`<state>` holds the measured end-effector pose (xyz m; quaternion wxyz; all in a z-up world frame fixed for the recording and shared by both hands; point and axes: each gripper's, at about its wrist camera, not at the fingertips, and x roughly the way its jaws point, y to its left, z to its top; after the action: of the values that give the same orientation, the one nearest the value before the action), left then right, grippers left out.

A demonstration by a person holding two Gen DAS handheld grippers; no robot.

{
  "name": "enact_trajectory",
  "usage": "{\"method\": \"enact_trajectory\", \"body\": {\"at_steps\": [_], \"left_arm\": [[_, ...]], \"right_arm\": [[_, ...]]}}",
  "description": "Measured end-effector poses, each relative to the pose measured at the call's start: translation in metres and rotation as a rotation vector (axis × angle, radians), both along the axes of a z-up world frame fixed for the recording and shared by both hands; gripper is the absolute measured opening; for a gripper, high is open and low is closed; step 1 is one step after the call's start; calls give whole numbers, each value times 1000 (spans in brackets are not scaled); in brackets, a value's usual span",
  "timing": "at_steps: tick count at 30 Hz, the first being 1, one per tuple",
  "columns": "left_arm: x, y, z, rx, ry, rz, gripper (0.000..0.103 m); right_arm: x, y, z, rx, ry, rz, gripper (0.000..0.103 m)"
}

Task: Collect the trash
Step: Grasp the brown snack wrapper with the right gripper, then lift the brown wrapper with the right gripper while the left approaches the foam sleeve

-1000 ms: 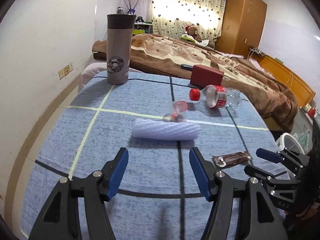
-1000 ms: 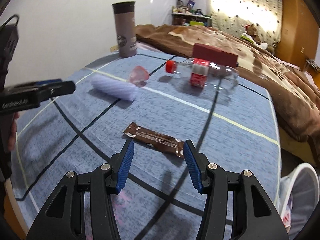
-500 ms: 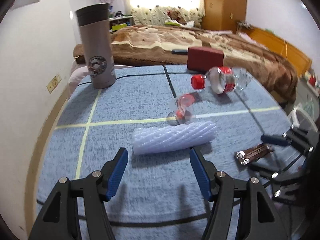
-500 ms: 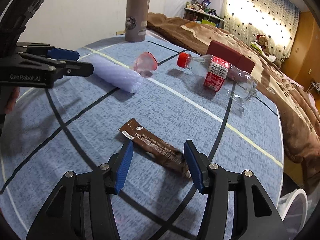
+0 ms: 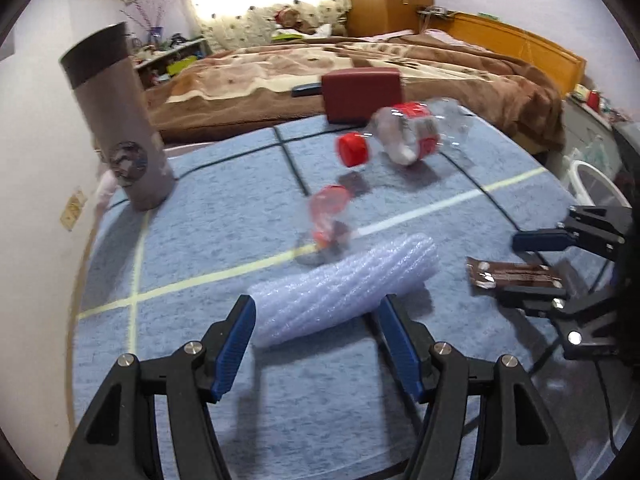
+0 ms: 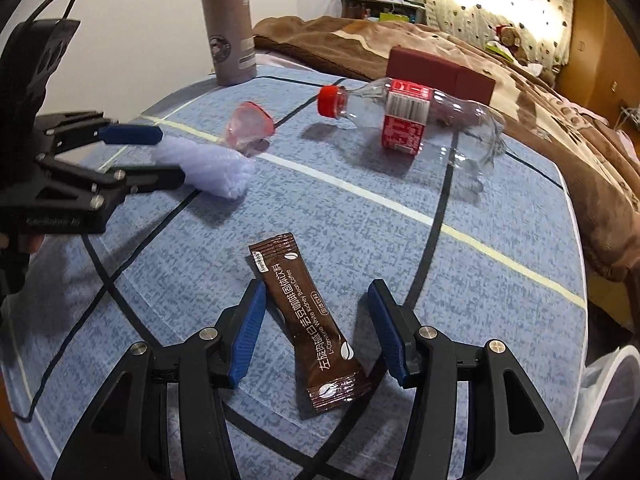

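Both claws are spread and holding nothing right now. My right gripper (image 6: 316, 330) hangs over the brown coffee sachet (image 6: 306, 326), which already sits in the gap between the blue pads with clear cloth showing on either side, so no contact yet. The bit that matters: the sachet's long axis runs roughly along the way the fingers point, tilted a little, far end leaning left. So I'd guess the pads will close across its narrow width, which is fine, but it's flat on the blue tablecloth (image 6: 500, 292) and I'd have to get the tips right down to catch it.

My left gripper (image 5: 316, 332) is over the bubble wrap roll (image 5: 340, 284). That one lies crosswise to the fingers, slanting up to the right. Its near-left end is between the pads, and the rest pokes out past the right pad. Looks apart from both, though the view is blurry.

Farther out: crushed clear cup (image 6: 250, 128), plastic bottle (image 6: 408, 120) on its side, and the bin's white rim (image 5: 596, 180) off the right edge.
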<state>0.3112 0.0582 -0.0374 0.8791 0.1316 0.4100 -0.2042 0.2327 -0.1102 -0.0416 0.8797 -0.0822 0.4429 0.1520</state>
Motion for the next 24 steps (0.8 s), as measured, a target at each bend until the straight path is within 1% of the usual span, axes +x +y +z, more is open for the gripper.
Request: {"method": "enact_trajectory", "body": {"at_steps": [2, 4, 7, 9, 12, 15, 18, 21, 24], "left_arm": [[-2, -2, -1, -22, 19, -9, 67], [-6, -3, -1, -35, 34, -7, 67], [-17, -8, -1, -63, 72, -52, 67], [-24, -14, -4, -78, 103, -82, 67], [-34, -24, -7, -63, 106, -104, 67], [-38, -28, 1, -61, 61, -108, 67], [-36, -26, 18, -35, -44, -76, 67], [-32, -25, 30, -37, -84, -97, 67], [-29, -32, 30, 44, -125, -143, 67]], "right_arm": [[0, 0, 0, 0, -1, -6, 50], [-2, -1, 0, 6, 0, -17, 36], [0, -8, 1, 10, 8, -33, 25], [3, -14, 0, 13, 13, -43, 24], [6, -19, 1, 4, 15, -79, 23], [8, -25, 0, 10, 17, -101, 23], [8, -28, 0, 19, 21, -109, 23], [9, -32, -1, 40, 23, -114, 23], [10, -31, -1, 40, 21, -112, 23]]}}
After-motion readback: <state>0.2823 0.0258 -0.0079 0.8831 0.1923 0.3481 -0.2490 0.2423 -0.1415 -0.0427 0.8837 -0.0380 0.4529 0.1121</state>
